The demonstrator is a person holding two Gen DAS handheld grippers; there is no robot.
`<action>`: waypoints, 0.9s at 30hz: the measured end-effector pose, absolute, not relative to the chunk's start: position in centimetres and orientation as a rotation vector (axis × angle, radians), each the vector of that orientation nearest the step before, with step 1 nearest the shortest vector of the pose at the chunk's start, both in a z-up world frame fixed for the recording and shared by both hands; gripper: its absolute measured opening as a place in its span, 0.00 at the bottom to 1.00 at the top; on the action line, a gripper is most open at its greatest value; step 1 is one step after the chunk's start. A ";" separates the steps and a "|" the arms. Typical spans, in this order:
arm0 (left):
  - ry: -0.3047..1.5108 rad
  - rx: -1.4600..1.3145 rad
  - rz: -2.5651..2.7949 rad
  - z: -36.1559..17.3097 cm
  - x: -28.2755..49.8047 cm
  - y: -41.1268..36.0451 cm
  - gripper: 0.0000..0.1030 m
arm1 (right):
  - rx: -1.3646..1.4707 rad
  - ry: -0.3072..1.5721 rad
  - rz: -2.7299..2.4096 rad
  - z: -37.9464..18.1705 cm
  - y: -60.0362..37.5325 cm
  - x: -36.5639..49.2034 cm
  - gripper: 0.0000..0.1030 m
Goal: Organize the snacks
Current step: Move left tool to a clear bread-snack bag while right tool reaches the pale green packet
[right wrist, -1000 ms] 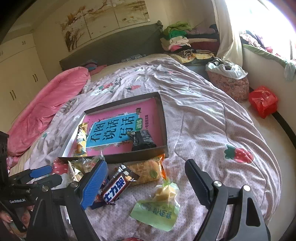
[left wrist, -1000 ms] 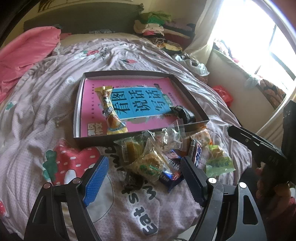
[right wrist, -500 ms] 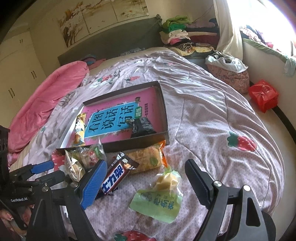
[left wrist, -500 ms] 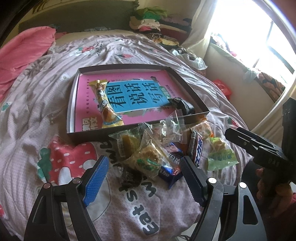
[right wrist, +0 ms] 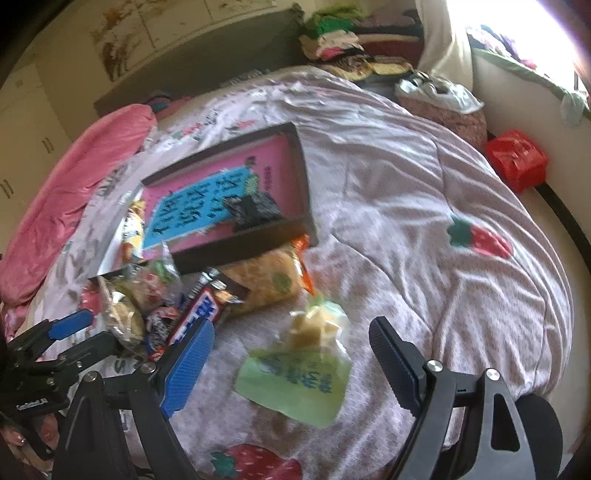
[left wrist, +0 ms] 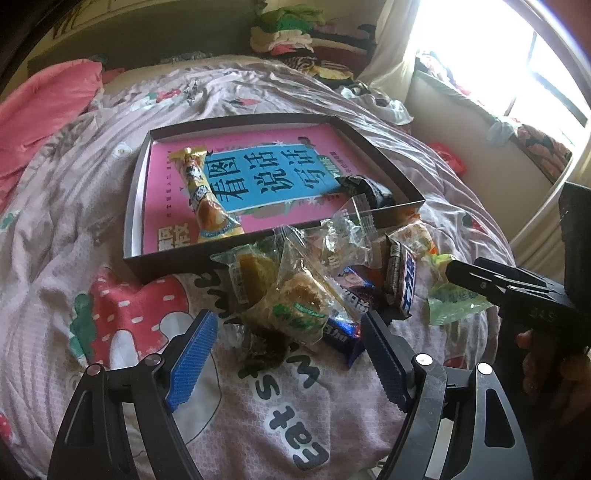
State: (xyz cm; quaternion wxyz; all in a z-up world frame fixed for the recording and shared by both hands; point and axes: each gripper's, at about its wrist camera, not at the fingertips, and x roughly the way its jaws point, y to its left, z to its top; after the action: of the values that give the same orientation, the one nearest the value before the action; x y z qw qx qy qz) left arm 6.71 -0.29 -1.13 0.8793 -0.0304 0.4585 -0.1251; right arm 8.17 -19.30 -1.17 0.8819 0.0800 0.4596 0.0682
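A dark shallow box (left wrist: 384, 162) with a pink and blue liner lies on the bed; inside are a yellow snack stick (left wrist: 205, 195) and a black packet (left wrist: 369, 190). A pile of wrapped snacks lies before its near wall: a clear-wrapped pastry (left wrist: 299, 306), a chocolate bar (left wrist: 404, 275), a blue packet (left wrist: 341, 334), a green bag (right wrist: 299, 373). My left gripper (left wrist: 290, 356) is open just before the pastry. My right gripper (right wrist: 291, 365) is open around the green bag, above it. The box (right wrist: 303, 184) and chocolate bar (right wrist: 203, 310) also show in the right wrist view.
The bed has a pink strawberry-print quilt (right wrist: 424, 206) and a pink duvet (left wrist: 40, 110) at the left. Folded clothes (left wrist: 291, 33) sit beyond the bed. A red bag (right wrist: 517, 158) lies on the floor by the window wall.
Both grippers have moved forward and lower toward the snack pile. The right gripper now straddles the green bag; its view is blurred from motion. Both stayed open.
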 end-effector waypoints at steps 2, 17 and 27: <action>0.959 -0.062 -0.258 -1.3 6.8 -0.2 0.79 | 0.179 0.973 0.126 -1.5 -19.6 8.3 0.83; 0.958 -0.068 -0.247 -2.0 7.3 -0.2 0.79 | 0.226 1.035 0.115 -4.1 -20.4 9.1 0.76; 0.948 -0.084 -0.266 -2.4 7.6 -0.3 0.79 | 0.195 1.019 0.137 -4.4 -19.5 9.5 0.57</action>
State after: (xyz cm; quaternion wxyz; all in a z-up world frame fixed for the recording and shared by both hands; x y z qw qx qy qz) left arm 7.65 -0.25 -2.44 0.8804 -0.0404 0.4550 -0.1277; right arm 9.48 -19.47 -4.35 0.8662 0.0930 0.4865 0.0655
